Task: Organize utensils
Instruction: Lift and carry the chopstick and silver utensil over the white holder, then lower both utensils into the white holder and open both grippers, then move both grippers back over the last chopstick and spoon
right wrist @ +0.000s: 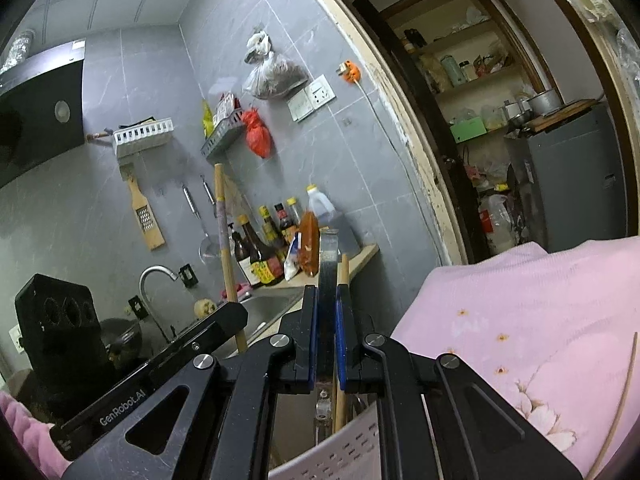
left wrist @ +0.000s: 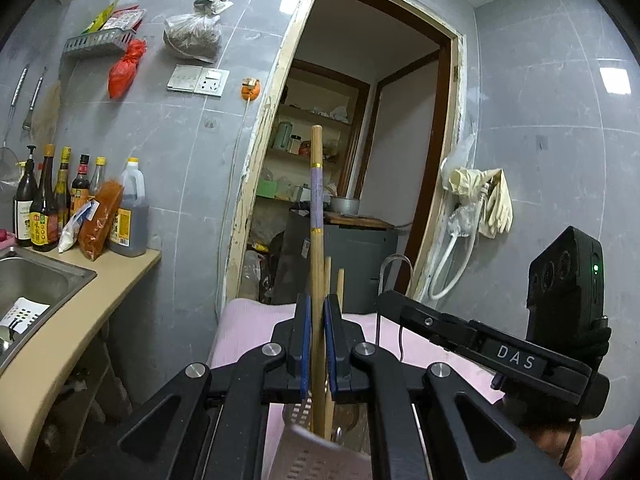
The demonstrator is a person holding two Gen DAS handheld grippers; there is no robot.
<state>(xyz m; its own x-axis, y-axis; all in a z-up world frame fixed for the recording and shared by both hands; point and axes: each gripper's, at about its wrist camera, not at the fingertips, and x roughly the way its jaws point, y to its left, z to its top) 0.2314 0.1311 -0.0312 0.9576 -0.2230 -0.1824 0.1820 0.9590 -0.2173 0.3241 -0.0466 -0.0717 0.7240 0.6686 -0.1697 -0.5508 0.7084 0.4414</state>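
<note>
Left wrist view, item one: our left gripper (left wrist: 316, 344), blue pads clamped on a wooden chopstick (left wrist: 317, 208) with a lilac band and gold rings, standing upright; its lower end sits inside a white slotted utensil holder (left wrist: 320, 456) directly beneath the jaws. Two plain wooden sticks (left wrist: 334, 284) rise just behind it. Our other device, black, enters from the right, over pink cloth (left wrist: 248, 328). To the left we list a steel sink (left wrist: 36, 280), a beige counter (left wrist: 72, 332) and a row of sauce bottles (left wrist: 52, 204). Right wrist view, item two: our right gripper (right wrist: 327, 332), closed on a flat dark metal handle (right wrist: 329, 264) that runs upright down toward the same white holder (right wrist: 340, 448); what utensil it belongs to we cannot tell. One wooden stick (right wrist: 343, 280) stands touching beside the handle. Pink fabric (right wrist: 520, 320) fills the right.
</note>
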